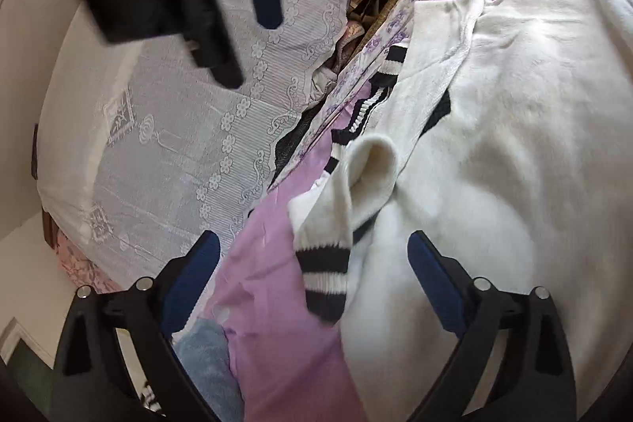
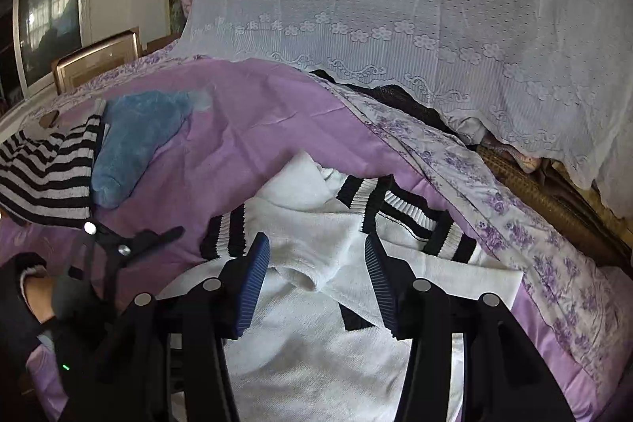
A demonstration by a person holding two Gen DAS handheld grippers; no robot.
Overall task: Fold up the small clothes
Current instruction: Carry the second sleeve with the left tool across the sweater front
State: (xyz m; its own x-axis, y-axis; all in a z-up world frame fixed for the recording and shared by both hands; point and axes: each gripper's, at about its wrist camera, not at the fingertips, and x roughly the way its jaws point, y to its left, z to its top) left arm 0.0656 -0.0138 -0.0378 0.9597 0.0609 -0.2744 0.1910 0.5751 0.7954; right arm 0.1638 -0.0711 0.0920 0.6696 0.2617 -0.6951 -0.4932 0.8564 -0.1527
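While the white sweater (image 2: 316, 362) lies on the purple sheet (image 2: 245, 129), your left gripper (image 1: 312, 283) and right gripper (image 2: 316, 275) both gape, holding nothing.

White sweater (image 2: 316, 354), blue cloth (image 2: 134, 141) lie on lilac bedsheet (image 2: 245, 129).

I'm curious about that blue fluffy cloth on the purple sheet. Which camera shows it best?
The right wrist view: the blue cloth lies whole and unobstructed on the purple sheet, beside a striped garment. The left wrist view catches only a corner at the bottom edge, near a gripper finger.
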